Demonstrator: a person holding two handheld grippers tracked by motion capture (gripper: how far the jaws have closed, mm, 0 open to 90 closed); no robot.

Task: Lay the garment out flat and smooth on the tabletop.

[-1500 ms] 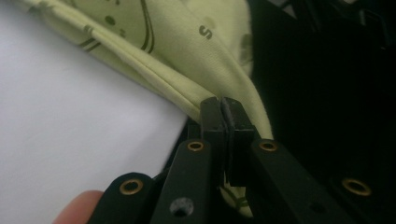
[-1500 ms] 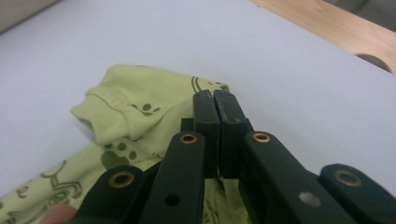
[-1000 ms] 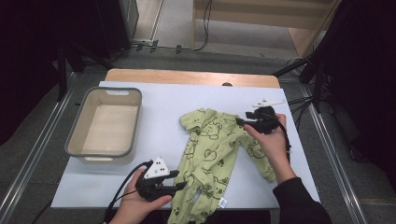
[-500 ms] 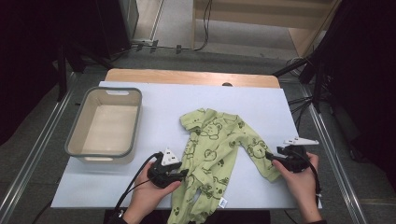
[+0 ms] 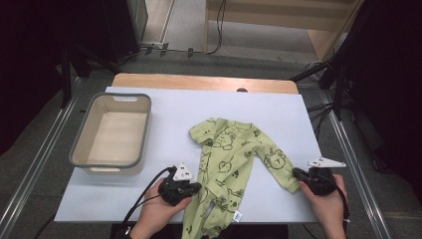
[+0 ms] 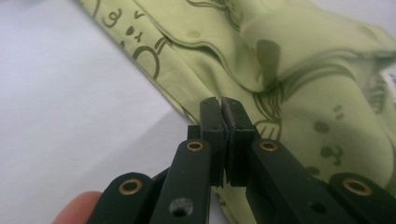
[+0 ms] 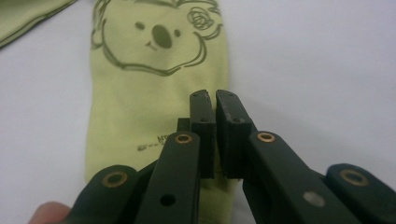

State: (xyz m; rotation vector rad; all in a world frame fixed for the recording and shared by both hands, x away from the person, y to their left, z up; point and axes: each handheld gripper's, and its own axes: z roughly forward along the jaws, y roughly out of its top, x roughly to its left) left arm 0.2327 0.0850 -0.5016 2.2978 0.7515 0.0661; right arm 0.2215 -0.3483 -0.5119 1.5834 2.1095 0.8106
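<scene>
The left claw (image 6: 224,109) has just been closing, and its jaws now pinch the side edge of the green baby suit (image 5: 234,164) near the leg part. The right claw (image 7: 215,105) has also just been closing and is now pressed on the end of the sleeve (image 7: 154,98), near the cuff with the koala print. The suit lies flat on the white worktop (image 5: 278,107), between both hands, and well apart from the empty grey basin (image 5: 79,144) at the left. I judge the cloth light, soft and floppy, so it will sag and fold when lifted. Hems and cuffs are good places to hold, because there the fabric is doubled.
</scene>
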